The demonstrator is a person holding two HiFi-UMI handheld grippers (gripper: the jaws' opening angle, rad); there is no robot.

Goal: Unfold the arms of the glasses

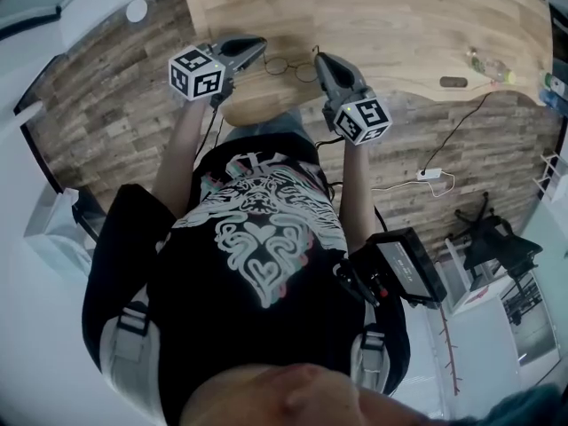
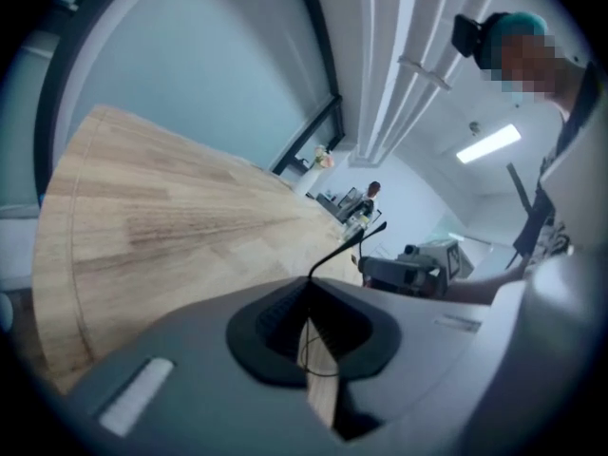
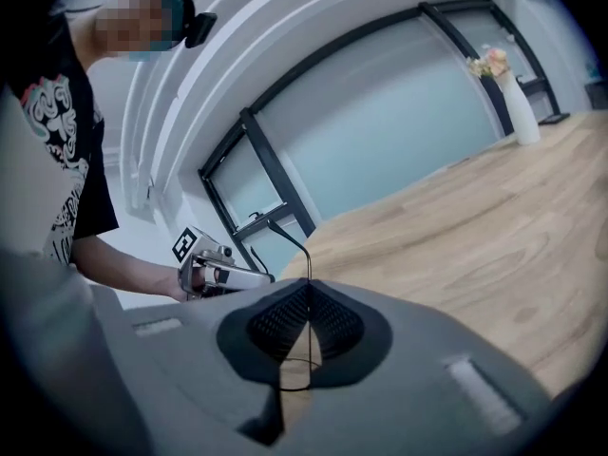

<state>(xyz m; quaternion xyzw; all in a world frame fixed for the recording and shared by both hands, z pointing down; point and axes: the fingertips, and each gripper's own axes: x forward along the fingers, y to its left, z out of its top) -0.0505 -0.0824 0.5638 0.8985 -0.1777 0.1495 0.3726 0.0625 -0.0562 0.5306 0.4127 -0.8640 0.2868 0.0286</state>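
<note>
Two grippers meet at the glasses [image 1: 291,66], which lie at the near edge of the desk [image 1: 382,16], between them. Left gripper [image 1: 256,50]: fingers clenched on one thin dark arm [image 2: 348,244], its tip poking out past them. Right gripper [image 1: 321,60]: fingers likewise pinched on the other arm [image 3: 293,238]. Whether the frame rests on the desk or hangs just above it cannot be told. Step in hand, by judgement: both arms gripped for opening. The next move calls for drawing the grippers gently apart, pivoting at the hinges, without twisting the wire frame.
</note>
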